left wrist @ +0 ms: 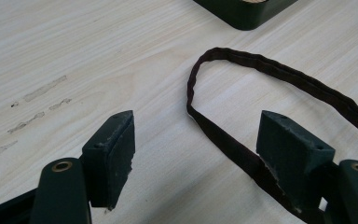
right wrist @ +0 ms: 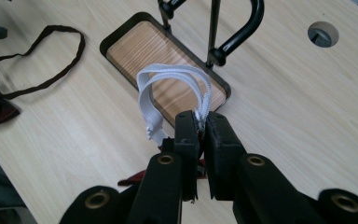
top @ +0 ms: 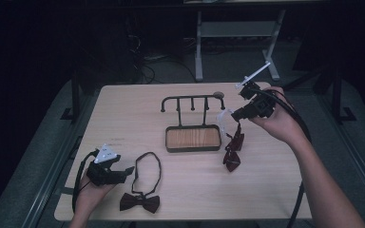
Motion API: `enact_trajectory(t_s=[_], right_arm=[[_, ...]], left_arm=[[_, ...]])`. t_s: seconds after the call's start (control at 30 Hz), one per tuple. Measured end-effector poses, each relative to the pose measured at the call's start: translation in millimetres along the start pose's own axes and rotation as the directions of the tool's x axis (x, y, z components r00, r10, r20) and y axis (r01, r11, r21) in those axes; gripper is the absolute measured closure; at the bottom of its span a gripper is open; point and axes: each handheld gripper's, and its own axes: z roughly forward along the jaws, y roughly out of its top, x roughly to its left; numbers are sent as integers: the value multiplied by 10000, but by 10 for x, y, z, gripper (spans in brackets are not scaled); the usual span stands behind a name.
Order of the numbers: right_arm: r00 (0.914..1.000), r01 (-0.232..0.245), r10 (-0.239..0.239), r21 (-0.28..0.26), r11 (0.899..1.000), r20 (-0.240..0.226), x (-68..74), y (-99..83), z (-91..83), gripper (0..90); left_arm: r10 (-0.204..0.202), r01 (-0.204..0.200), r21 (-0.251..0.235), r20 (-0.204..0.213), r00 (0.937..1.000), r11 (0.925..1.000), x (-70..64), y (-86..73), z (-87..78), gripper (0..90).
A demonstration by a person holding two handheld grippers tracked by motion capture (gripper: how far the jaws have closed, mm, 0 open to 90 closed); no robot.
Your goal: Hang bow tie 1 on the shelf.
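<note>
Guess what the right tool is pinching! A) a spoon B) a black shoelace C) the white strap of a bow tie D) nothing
C: in the right gripper view, the right tool is shut on the white strap, with the dark red bow tie hanging below it.

The high view is dim: the pale wooden table [top: 123, 114] is softly lit from above while the room around it sinks into near black. Both gripper views are brighter and evenly lit, with soft shadows, though the nearest black jaws look slightly blurred.
</note>
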Motion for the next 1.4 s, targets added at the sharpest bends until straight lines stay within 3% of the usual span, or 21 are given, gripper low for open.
enact_trajectory(t_s=[0.83,1.17,1.4], right_arm=[[9966,-722,723,-34,9974,390,-232,281,129,835],[9916,-1221,1222,-55,9925,423,-348,253,196,830],[9916,-1270,1271,-22,9919,222,-378,205,260,791]], left_arm=[[96,-96,18,14,10000,10000,2,0,6,284],[120,-120,4,63,9999,9999,-13,4,9,284],[85,-85,88,89,9999,9999,-15,2,10,284]])
